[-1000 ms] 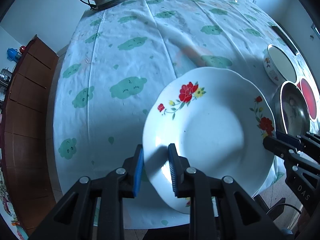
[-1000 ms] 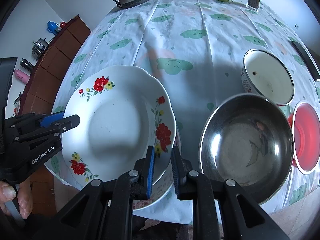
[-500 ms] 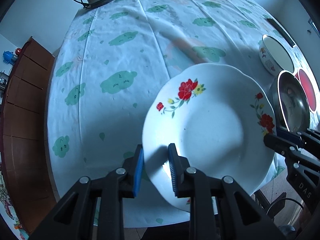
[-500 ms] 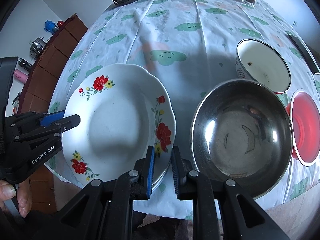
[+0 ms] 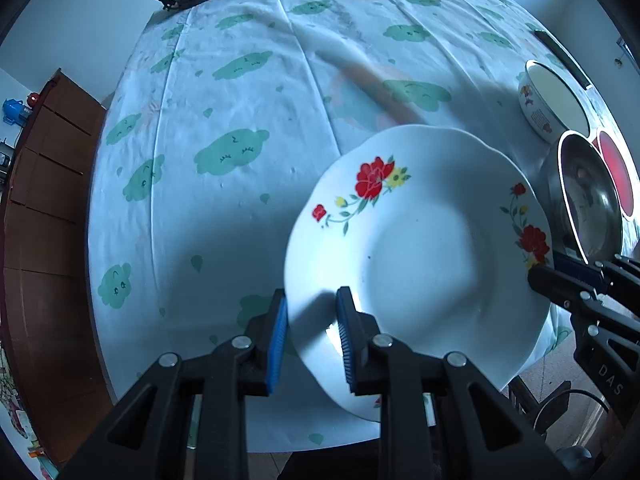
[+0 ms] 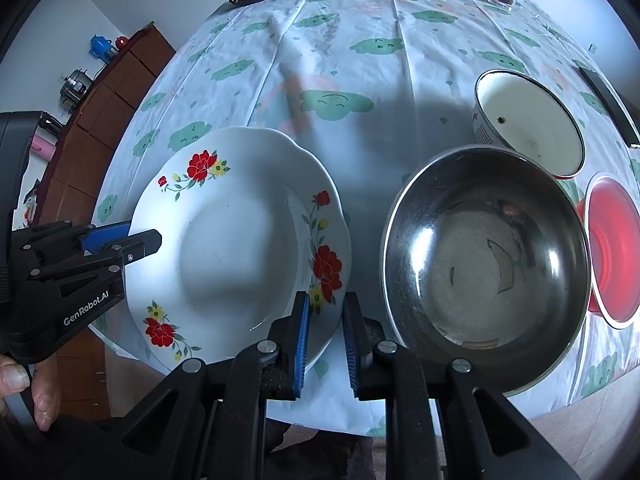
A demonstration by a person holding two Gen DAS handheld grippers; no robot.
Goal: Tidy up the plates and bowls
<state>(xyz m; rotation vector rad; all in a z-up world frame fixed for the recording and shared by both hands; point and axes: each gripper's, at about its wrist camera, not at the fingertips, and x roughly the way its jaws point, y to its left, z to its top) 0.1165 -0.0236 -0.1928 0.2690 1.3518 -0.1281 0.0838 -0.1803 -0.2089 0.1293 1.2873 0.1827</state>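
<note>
Glazed floral plate [image 6: 240,240], just left of the steel bowl [image 6: 486,264], was clamped by the left gripper [image 5: 311,334] and right gripper [image 6: 325,334] (opposite rims); uneven lowering risked it slipping.

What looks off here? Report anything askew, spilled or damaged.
No spills or breakage show. The flowered plate hangs past the table's near edge, gripped at opposite rims by the left claw and right claw. A dark speck sits inside the white enamel bowl.
</note>
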